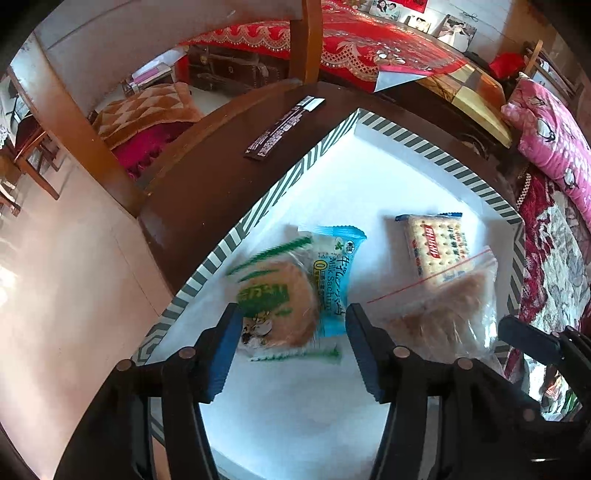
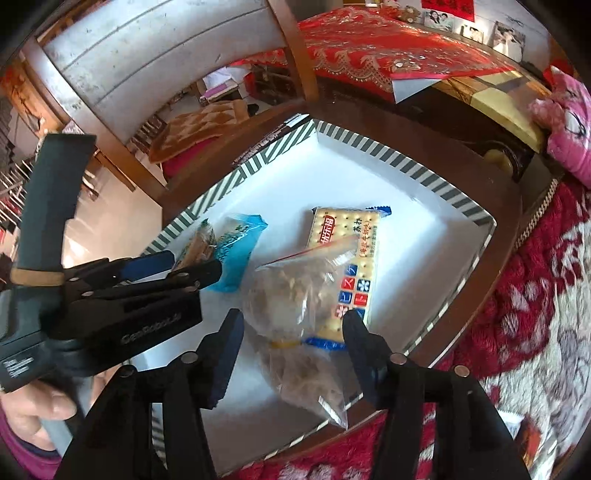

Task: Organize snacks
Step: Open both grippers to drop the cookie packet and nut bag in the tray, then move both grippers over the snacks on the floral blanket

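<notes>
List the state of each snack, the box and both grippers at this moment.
Striped box: open, lidless, on the table.
Round biscuit pack: sealed, flat in the box, between the left jaws, overlapping the blue pack.
Blue milk pack: sealed, flat.
Cracker pack: sealed, partly under the bag.
Zip bag: closed, between the right jaws.
Left gripper: open.
Right gripper: open.

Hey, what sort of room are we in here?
Probably a lived-in room at home: a wooden chair, a red embroidered cloth, framed photos along the wall and a pink quilt nearby.
</notes>
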`<state>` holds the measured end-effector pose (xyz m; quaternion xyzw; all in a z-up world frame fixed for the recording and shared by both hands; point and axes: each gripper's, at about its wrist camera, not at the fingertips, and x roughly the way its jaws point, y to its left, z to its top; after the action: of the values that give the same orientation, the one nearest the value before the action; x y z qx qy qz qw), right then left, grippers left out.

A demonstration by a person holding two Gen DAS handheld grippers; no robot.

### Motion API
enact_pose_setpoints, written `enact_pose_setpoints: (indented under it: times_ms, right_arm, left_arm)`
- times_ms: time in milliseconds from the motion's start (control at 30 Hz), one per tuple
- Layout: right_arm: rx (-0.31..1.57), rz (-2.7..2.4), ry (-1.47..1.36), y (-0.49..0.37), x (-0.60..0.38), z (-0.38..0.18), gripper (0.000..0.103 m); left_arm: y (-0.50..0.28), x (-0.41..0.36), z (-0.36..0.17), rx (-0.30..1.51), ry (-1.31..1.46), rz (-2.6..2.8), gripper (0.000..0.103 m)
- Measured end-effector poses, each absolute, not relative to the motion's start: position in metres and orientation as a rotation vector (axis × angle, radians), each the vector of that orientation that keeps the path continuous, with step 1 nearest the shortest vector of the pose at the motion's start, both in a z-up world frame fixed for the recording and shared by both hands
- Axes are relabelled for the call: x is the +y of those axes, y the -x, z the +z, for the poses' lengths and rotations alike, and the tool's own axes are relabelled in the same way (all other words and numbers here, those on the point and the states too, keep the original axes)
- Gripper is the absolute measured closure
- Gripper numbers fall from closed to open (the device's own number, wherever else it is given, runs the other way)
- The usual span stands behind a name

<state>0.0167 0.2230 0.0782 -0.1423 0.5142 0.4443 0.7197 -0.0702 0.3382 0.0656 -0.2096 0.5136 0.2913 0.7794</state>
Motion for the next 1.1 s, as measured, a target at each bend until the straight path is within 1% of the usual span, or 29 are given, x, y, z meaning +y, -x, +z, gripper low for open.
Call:
enact_pose_setpoints:
  times_ms: [67, 133, 200, 267, 367, 600, 1100]
  right_arm:
    - [1.124, 0.974, 0.31, -0.014, 0.216, 0.084, 0.039]
    - [1.113, 0.965, 0.304, -0.013, 0.209, 0.089, 0.039]
    - [1.101, 0.954, 0.301, -0.011, 0.201, 0.093, 0.037]
    - [1.088, 0.933, 0.303, -0.009, 0.192, 0.097, 0.037]
    - [1.06, 0.897, 0.297, -0.008, 0.173, 0.105, 0.035]
    - [1.049, 0.802, 0.26, -0.015, 0.121, 0.114, 0.032]
    - [1.063, 0.612, 0.178, -0.019, 0.004, 0.118, 0.03]
  left_arm:
    - [0.072, 0.334, 0.07, 1.096, 0.451, 0.628, 0.037]
    - [0.073, 0.328, 0.077, 1.076, 0.442, 0.625, 0.035]
    - [0.073, 0.321, 0.083, 1.061, 0.432, 0.619, 0.028]
    - [0.072, 0.314, 0.089, 1.047, 0.425, 0.614, 0.024]
    - [0.069, 0.299, 0.098, 1.032, 0.399, 0.591, 0.021]
    - [0.055, 0.256, 0.11, 1.016, 0.359, 0.506, 0.02]
    - [0.027, 0.16, 0.123, 1.02, 0.233, 0.345, 0.02]
